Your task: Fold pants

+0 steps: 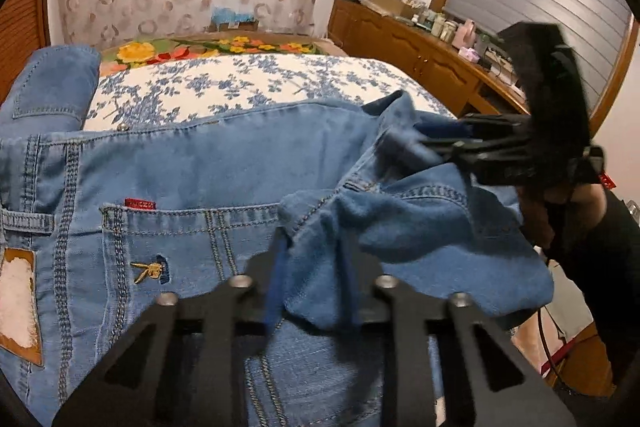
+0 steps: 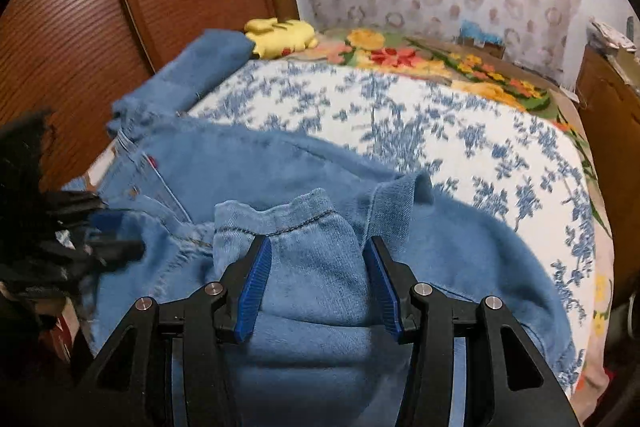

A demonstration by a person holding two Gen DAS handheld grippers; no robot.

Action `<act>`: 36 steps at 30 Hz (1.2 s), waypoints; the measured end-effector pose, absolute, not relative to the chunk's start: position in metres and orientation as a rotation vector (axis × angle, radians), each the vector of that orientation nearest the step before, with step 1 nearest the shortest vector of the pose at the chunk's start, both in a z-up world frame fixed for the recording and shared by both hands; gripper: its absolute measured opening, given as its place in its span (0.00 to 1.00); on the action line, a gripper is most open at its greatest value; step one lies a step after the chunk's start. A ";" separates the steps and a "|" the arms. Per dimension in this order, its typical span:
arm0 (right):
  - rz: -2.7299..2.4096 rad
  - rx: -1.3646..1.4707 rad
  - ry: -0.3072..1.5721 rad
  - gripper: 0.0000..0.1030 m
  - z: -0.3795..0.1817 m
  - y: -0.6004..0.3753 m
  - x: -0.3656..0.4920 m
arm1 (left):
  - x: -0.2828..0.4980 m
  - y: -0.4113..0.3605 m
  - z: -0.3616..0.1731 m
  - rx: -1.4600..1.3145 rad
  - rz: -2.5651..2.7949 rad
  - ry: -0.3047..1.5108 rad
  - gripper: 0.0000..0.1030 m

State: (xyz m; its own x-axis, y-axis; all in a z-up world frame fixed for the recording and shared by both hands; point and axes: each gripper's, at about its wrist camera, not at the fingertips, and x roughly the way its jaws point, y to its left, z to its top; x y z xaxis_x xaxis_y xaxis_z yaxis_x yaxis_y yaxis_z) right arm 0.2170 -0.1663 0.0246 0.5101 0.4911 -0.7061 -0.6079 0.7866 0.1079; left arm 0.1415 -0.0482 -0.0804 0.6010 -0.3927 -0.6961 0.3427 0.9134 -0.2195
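Observation:
Light blue jeans [image 1: 224, 167] lie across the bed, back pocket and waistband up; they also show in the right wrist view [image 2: 280, 167]. My left gripper [image 1: 316, 267] is shut on a leg hem of the jeans [image 1: 400, 223], held above the seat area. My right gripper [image 2: 316, 255] has its blue pads [image 2: 256, 291] around the other leg hem [image 2: 296, 219], which bunches up between them; the pads stand fairly wide apart on the fabric. The right gripper also shows at the right of the left wrist view [image 1: 424, 143], pinching denim. The left one shows blurred at the left of the right wrist view [image 2: 116, 243].
The bed has a white and blue floral cover [image 1: 248, 87] and a flowered blanket [image 2: 420, 59] at the far end. A yellow plush toy [image 2: 280, 35] lies there. A wooden wardrobe [image 2: 120, 7] stands on the left, a cluttered wooden dresser [image 1: 420, 43] on the right.

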 end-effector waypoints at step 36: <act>0.955 -0.260 0.497 0.04 0.098 0.042 0.226 | 0.021 0.102 -0.030 -0.133 -0.144 0.606 0.04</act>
State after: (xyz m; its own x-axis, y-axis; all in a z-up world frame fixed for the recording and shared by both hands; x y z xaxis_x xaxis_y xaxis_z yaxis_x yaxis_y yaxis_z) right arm 0.2261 0.0418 0.0983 0.4773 0.7131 -0.5135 -0.8298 0.5581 0.0037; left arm 0.0206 0.1020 -0.0298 0.8126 -0.1733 -0.5565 0.0952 0.9814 -0.1665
